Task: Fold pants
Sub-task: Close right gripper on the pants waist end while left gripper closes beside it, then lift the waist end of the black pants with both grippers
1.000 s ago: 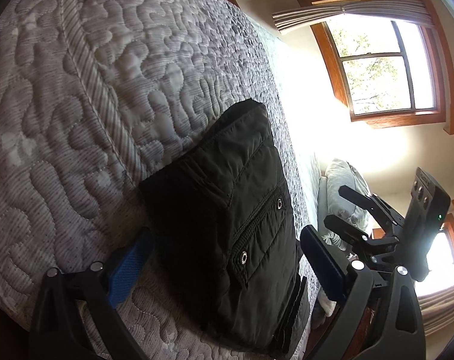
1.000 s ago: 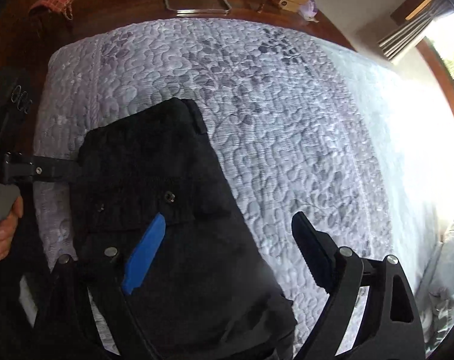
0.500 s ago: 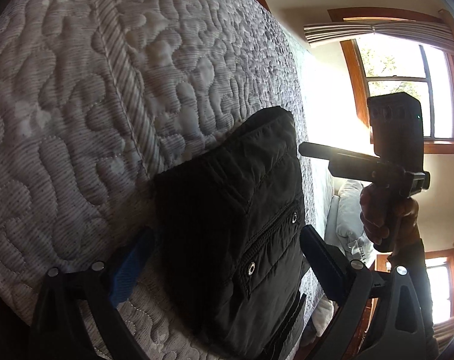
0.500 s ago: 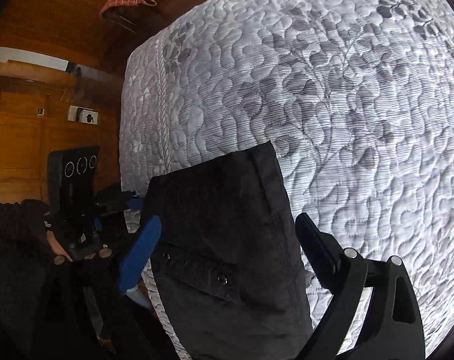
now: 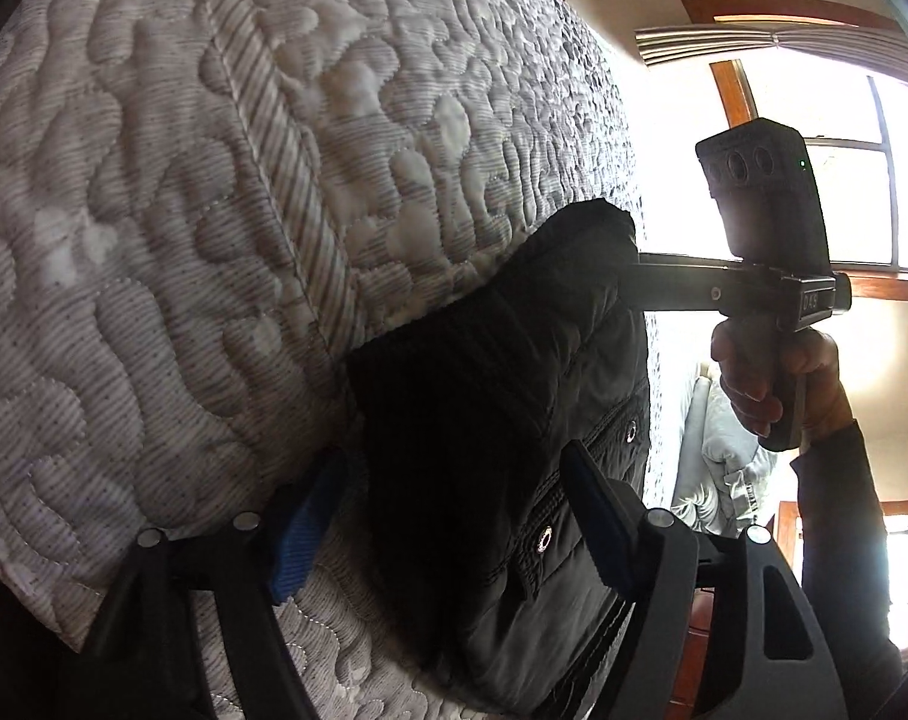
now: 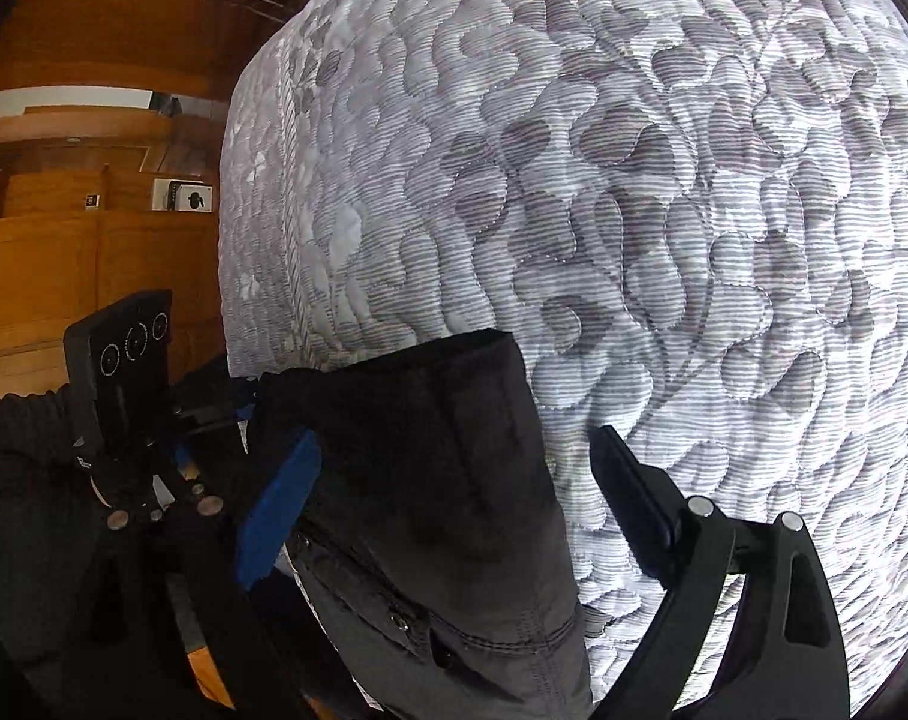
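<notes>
The pants (image 5: 502, 450) lie as a thick, dark folded bundle at the near edge of the bed (image 5: 214, 240), so the folding looks close to done; the step in hand seems to be squaring up or lifting the bundle from both sides.

Going left to right in the left wrist view, the left gripper (image 5: 448, 516) has its fingers spread wide. The blue pad rests on the quilt just beside the bundle's left edge, and the dark finger sits over its right part, near the pocket snaps. Nothing is pinched. Farther right, the right gripper (image 5: 646, 261) reaches in level from the window (image 5: 862, 180) side, its tip touching the bundle's far corner.

In the right wrist view its fingers stand open, straddling the bundle: the blue pad (image 6: 280, 510) on the left edge, the dark finger over the quilt on the right.

The next move probably calls for both sides to close evenly on the stack, low enough to catch all layers, or the top fold may slide.

No container is in view.
</notes>
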The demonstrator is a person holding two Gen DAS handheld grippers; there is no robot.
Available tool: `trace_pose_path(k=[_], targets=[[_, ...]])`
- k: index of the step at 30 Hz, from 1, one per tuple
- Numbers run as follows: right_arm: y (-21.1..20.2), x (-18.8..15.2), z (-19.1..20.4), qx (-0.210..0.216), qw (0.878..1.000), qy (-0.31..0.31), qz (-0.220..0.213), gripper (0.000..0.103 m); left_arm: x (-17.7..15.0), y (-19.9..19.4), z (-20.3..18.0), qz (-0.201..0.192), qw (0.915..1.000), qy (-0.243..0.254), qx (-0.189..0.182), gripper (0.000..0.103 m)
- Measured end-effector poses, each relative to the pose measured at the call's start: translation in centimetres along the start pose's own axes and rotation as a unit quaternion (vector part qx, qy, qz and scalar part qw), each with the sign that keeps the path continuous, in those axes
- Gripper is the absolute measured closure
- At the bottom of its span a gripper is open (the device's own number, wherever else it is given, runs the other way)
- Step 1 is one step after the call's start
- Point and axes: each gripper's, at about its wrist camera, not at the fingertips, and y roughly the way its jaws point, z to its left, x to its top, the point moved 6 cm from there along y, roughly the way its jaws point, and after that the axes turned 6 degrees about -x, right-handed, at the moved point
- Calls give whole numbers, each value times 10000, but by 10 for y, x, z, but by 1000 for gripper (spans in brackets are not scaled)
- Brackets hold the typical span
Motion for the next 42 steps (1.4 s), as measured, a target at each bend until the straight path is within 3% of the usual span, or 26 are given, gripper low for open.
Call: trace_pose_path(k=[23, 25, 26, 27, 28, 29, 32, 42], targets=[[17, 17, 8, 156, 9973, -264, 669, 11, 14, -7, 16, 167, 9999, -14, -44, 32], [20, 17, 13, 211, 9969, -311, 696, 11, 13, -8, 16, 183, 9998, 2, -28, 35], [22, 15, 13, 197, 9968, -346, 691, 12, 12, -8, 15, 184, 9998, -5, -22, 41], [24, 15, 12, 141, 9970, -363, 675, 13, 11, -7, 15, 199, 9998, 27, -45, 52], [26, 15, 10, 105, 9971, -364, 667, 28, 11, -6, 14, 236, 9997, 32, -86, 57], [26, 15, 9, 187, 9970, -343, 666, 52, 11, -7, 15, 233, 9997, 4, -105, 61], [20, 12, 4, 244, 9973, -327, 606, 70, 10, -10, 12, 233, 9996, 92, -98, 67], [7, 10, 24, -226, 9980, -412, 429, 79, 10, -18, -2, 223, 9992, 312, -57, 72]])
